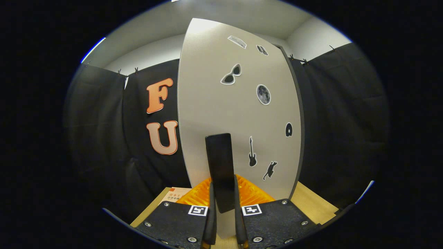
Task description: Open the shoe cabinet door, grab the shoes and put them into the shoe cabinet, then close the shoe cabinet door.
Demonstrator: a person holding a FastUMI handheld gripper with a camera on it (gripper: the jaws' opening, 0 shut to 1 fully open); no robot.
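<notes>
Between the fingers [224,221]: door handle [220,169], stickered door [221,114].

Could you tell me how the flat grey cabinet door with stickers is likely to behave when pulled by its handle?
The flat grey cabinet door with stickers looks like a rigid panel, so it probably swings without flexing. The gripper jaws flank its black upright handle, apparently clamped. The handle's smooth face might let them slip.

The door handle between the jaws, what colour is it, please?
Black, clearest in the gripper view: handle.
</notes>
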